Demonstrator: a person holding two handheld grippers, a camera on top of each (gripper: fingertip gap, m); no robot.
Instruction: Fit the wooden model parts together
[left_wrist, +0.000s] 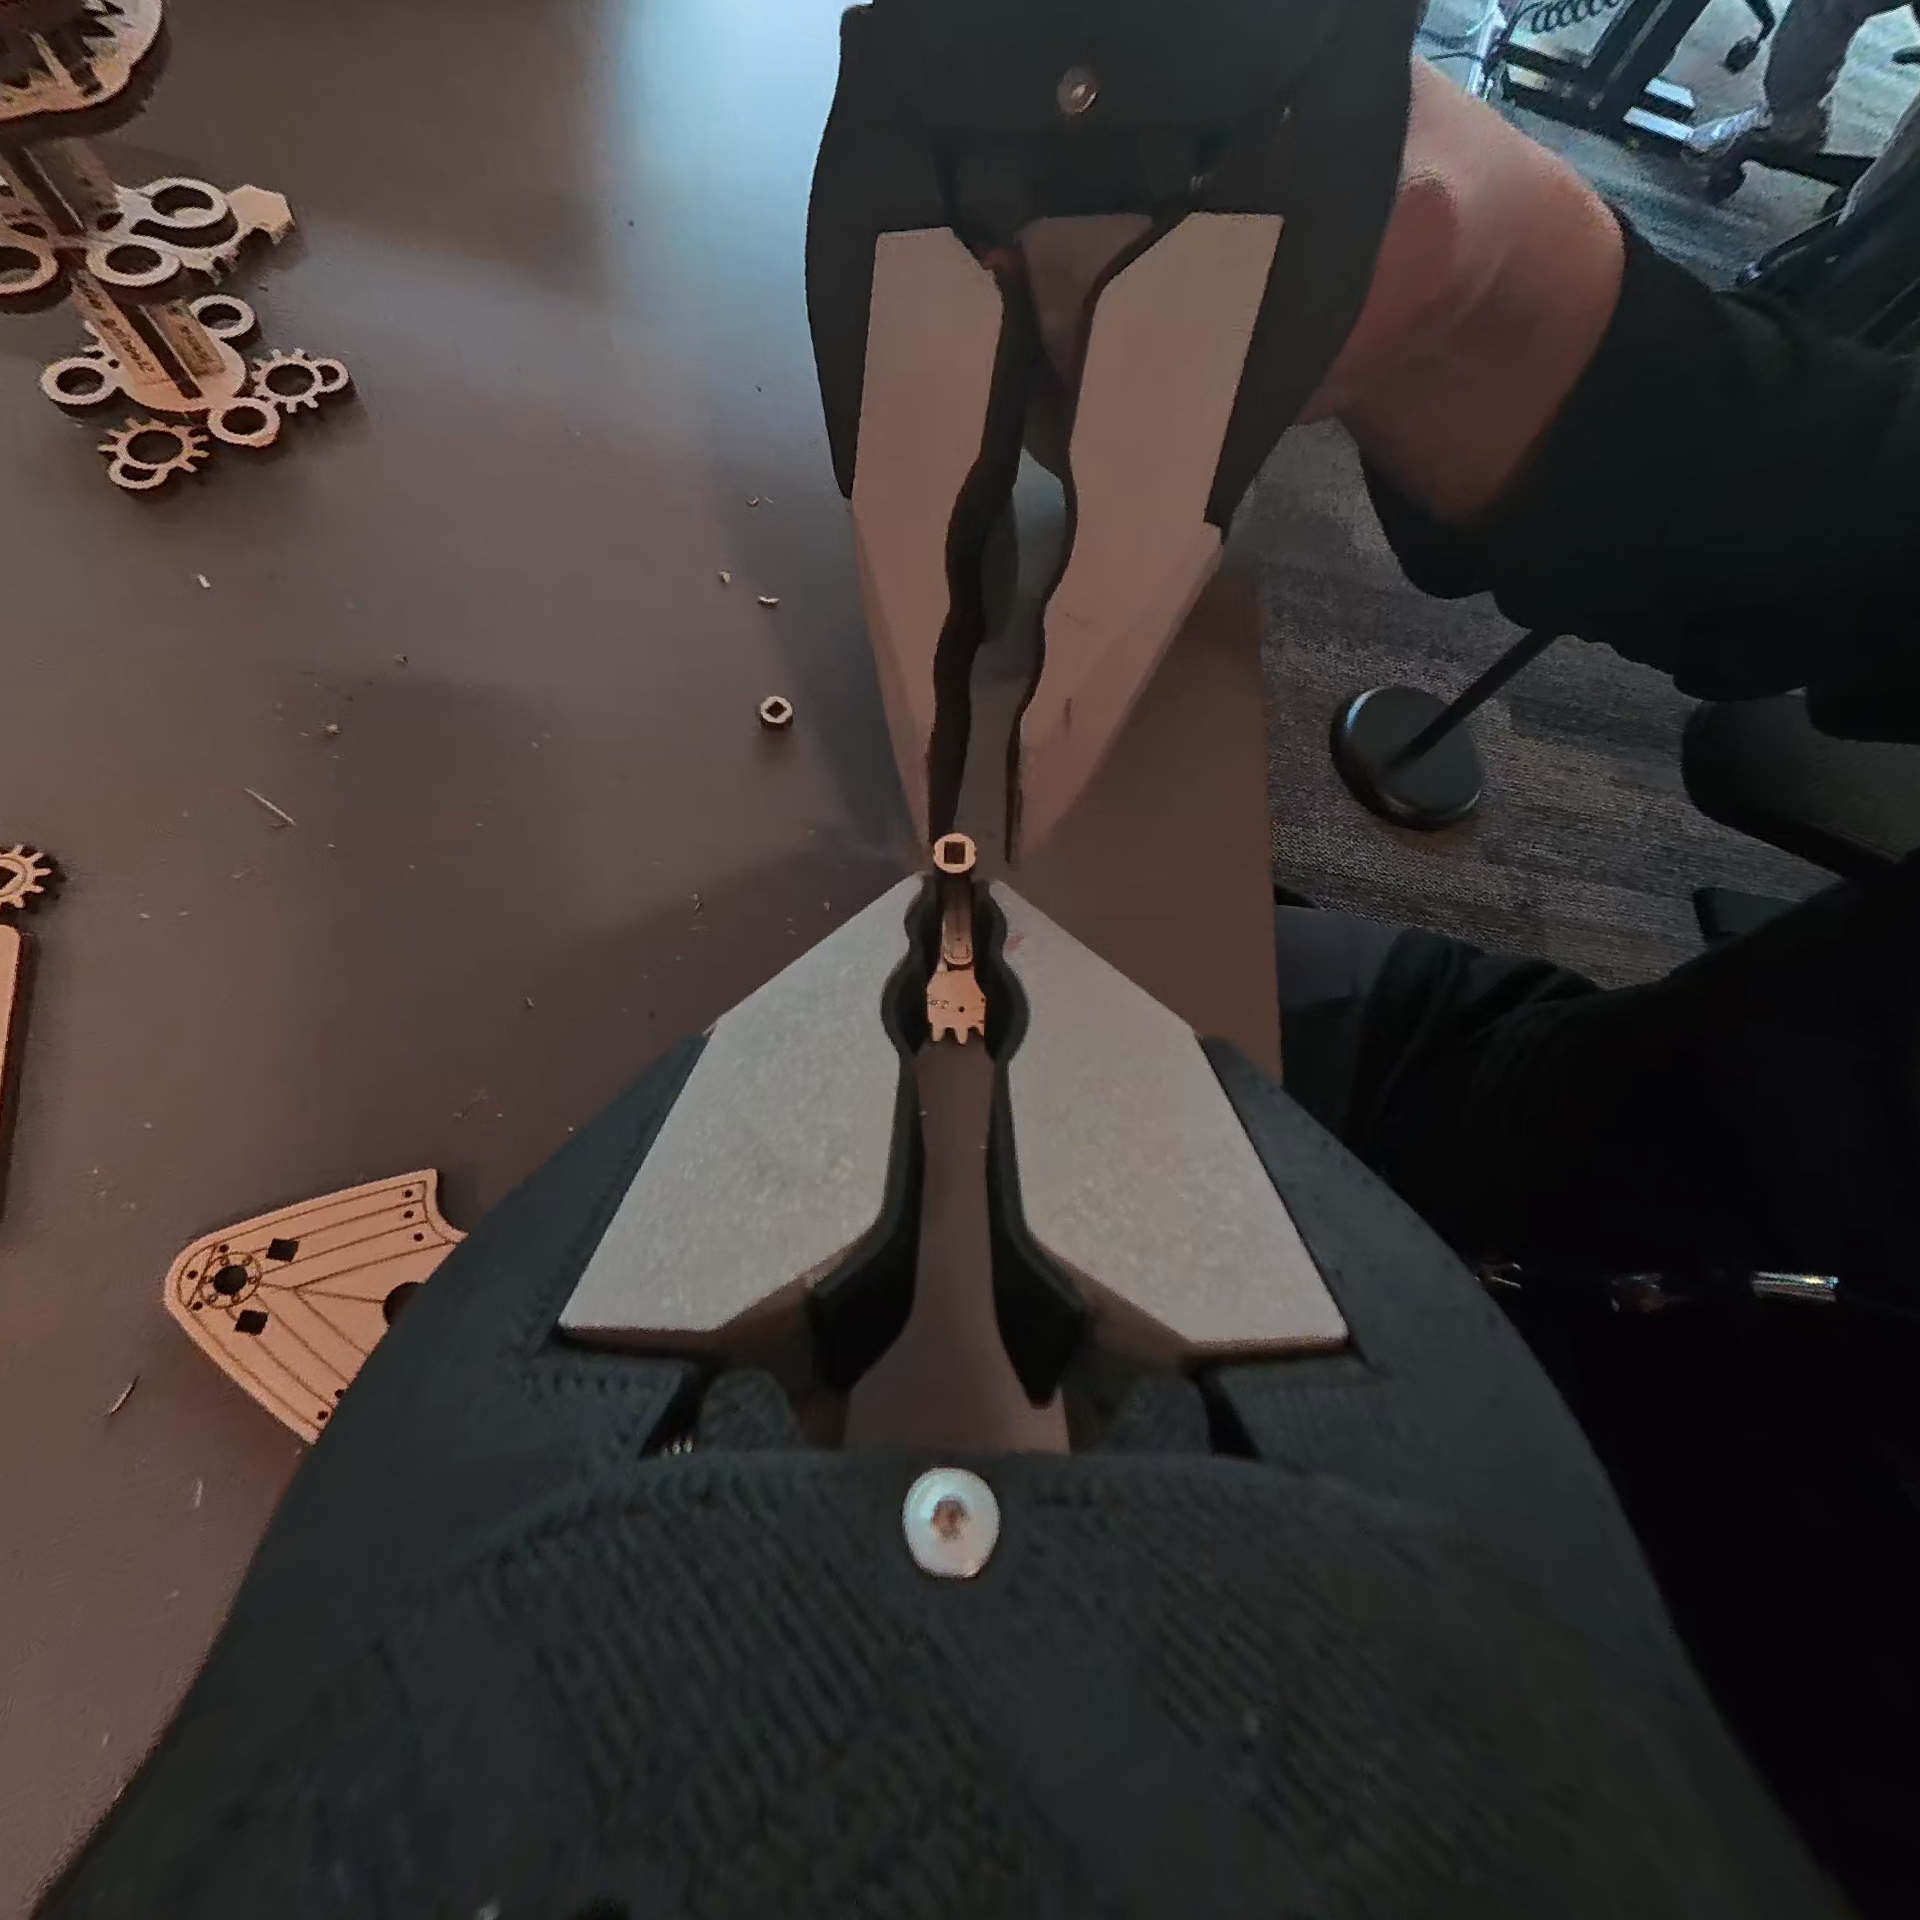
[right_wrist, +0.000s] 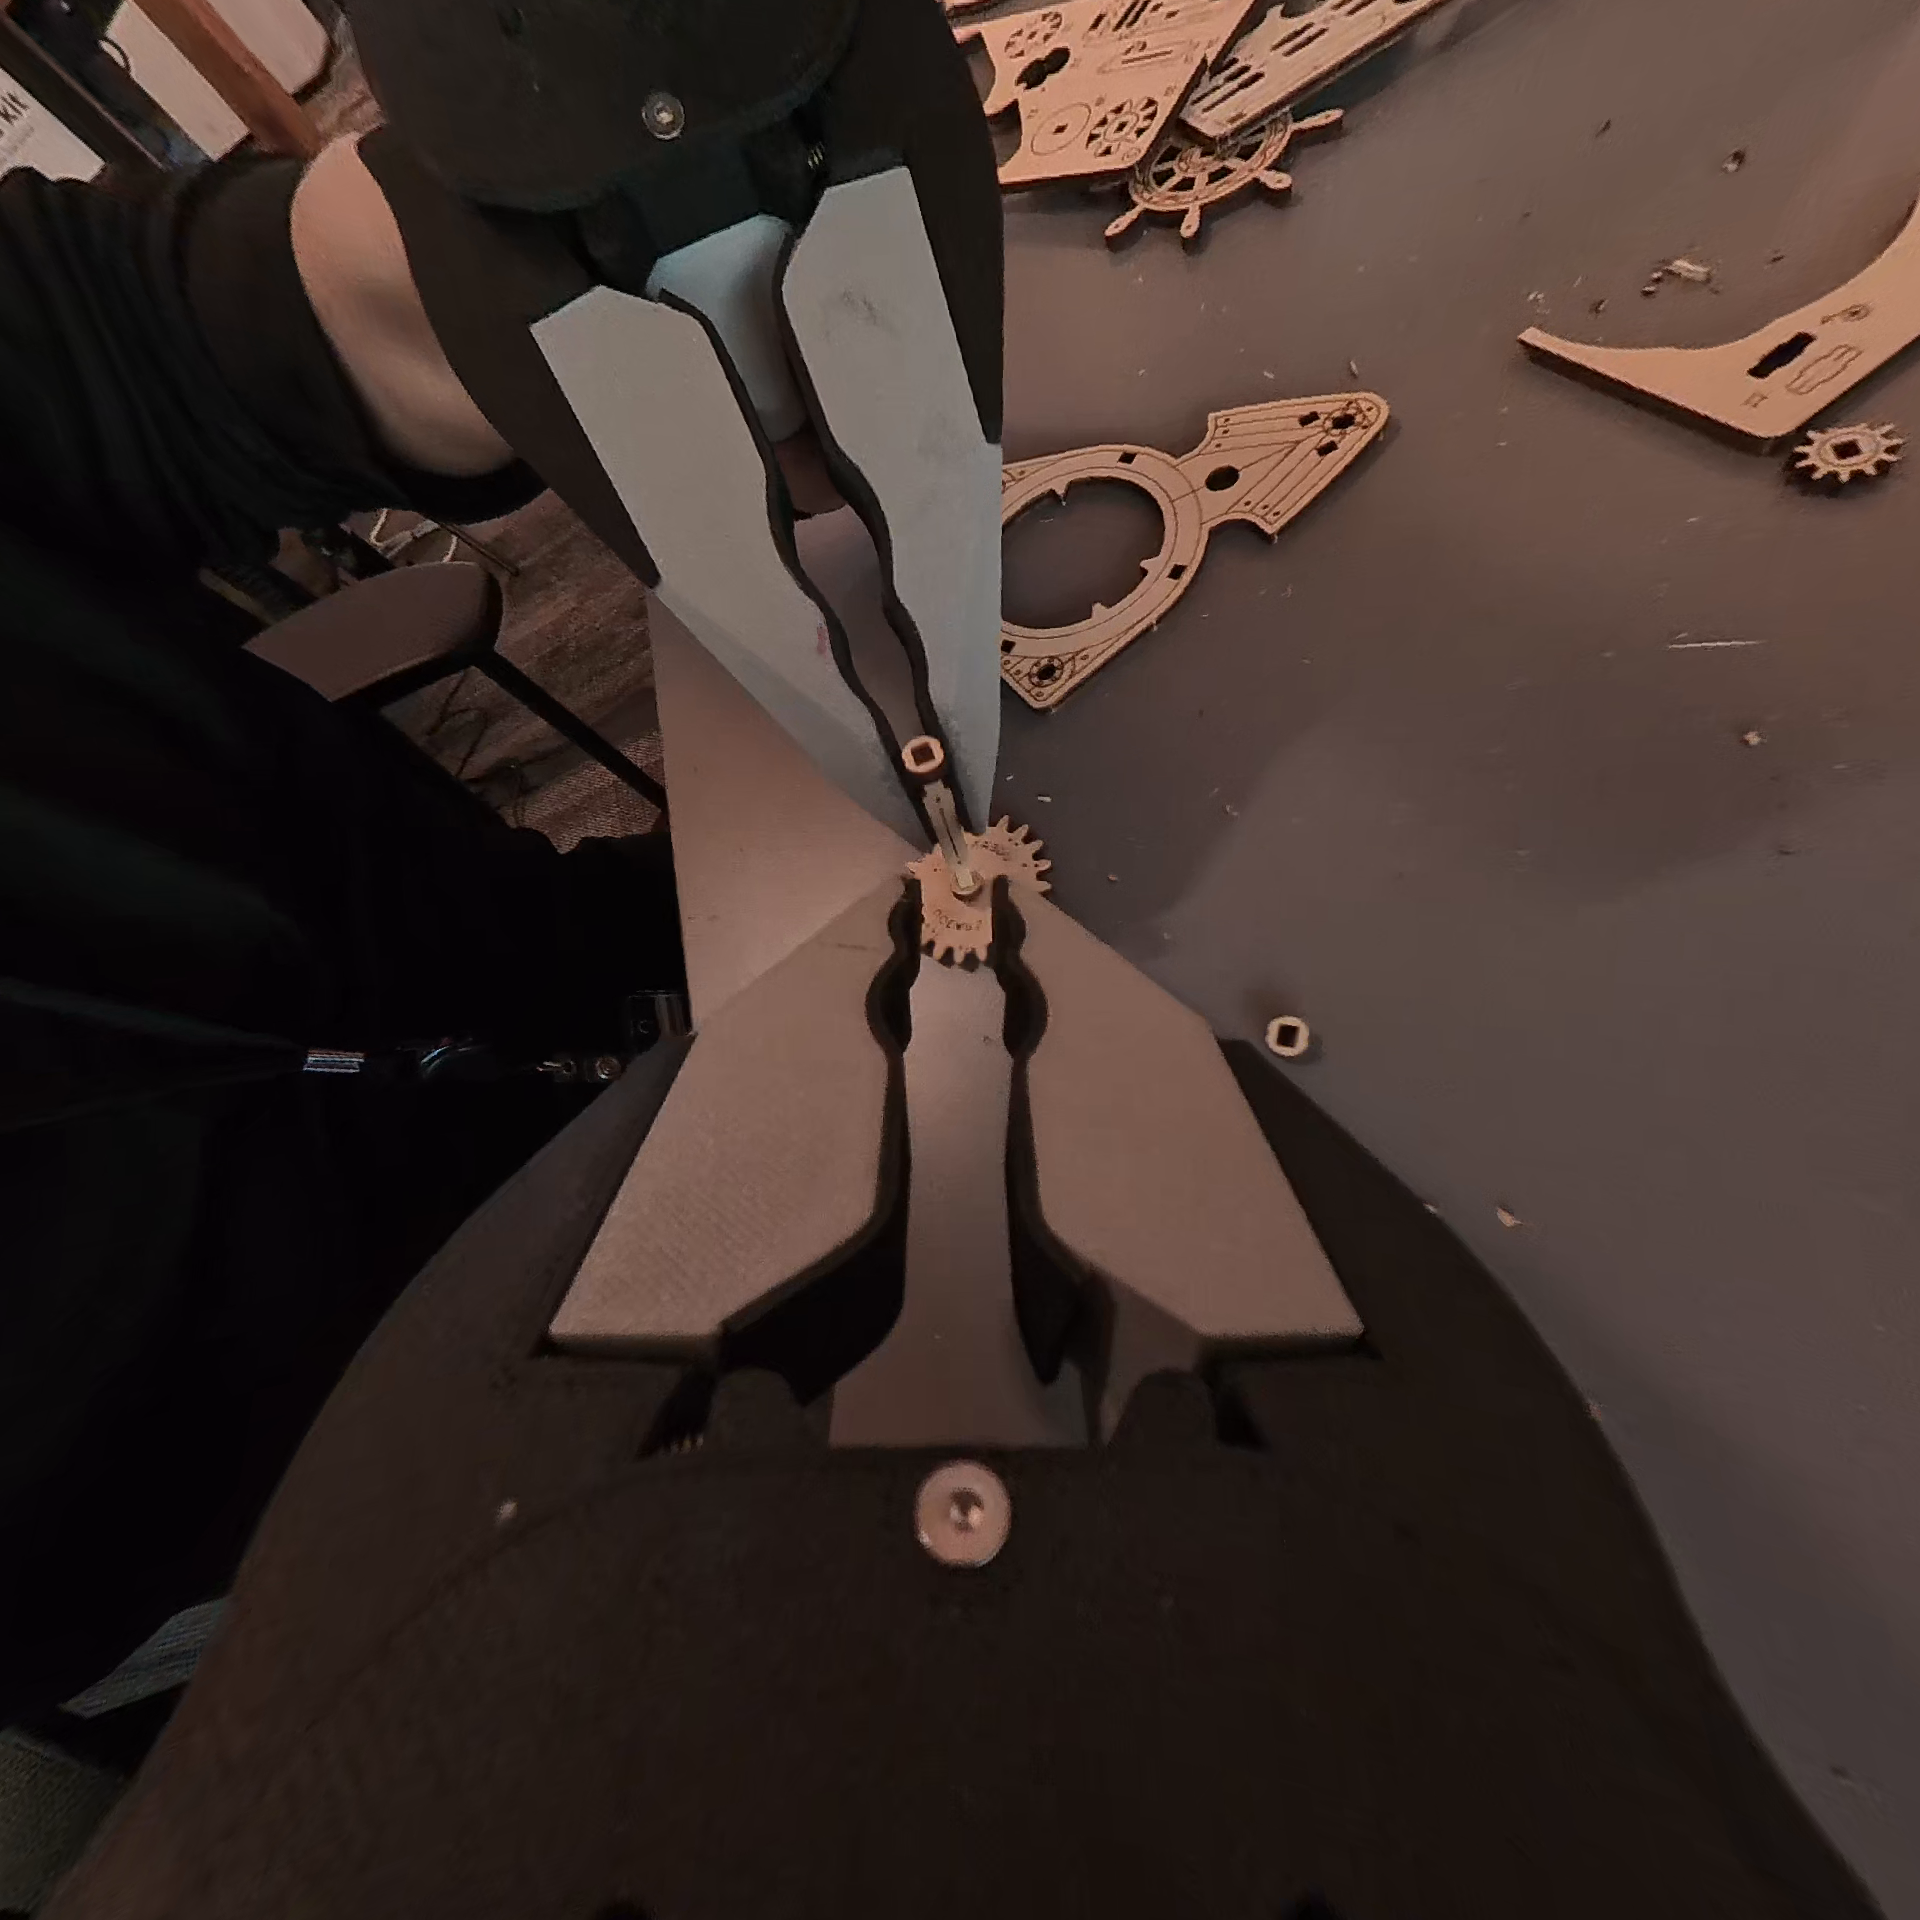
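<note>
My two grippers meet tip to tip over the dark table's edge (left_wrist: 1143, 831). My left gripper (left_wrist: 956, 888) is shut on a thin wooden axle (left_wrist: 954, 935) with a small toothed gear (left_wrist: 954, 1013) between its fingers. A small ring with a square hole (left_wrist: 951, 852) sits at the axle's far end. My right gripper (left_wrist: 977, 821) comes in from above, its tips at that ring. In the right wrist view my right gripper (right_wrist: 961, 894) is shut on the gears (right_wrist: 961, 925). The axle (right_wrist: 940, 810) and ring (right_wrist: 923, 753) run up into the left gripper (right_wrist: 951, 821).
Loose wooden parts lie on the table (right_wrist: 1558, 831): a spare ring (right_wrist: 1288, 1036), a deck plate with a round hole (right_wrist: 1164, 520), a ship's wheel (right_wrist: 1205, 182), a curved piece (right_wrist: 1745, 364), a small gear (right_wrist: 1844, 452). A part-built gear assembly (left_wrist: 156, 312) and a deck piece (left_wrist: 312, 1288) lie to the left. Only a small space, under 4 cm, lies between the two pairs of fingers. Both grippers' tips are roughly 12 centimeters from the deck piece (left_wrist: 312, 1288). The right camera catches it too, in the right wrist view (right_wrist: 1291, 451).
</note>
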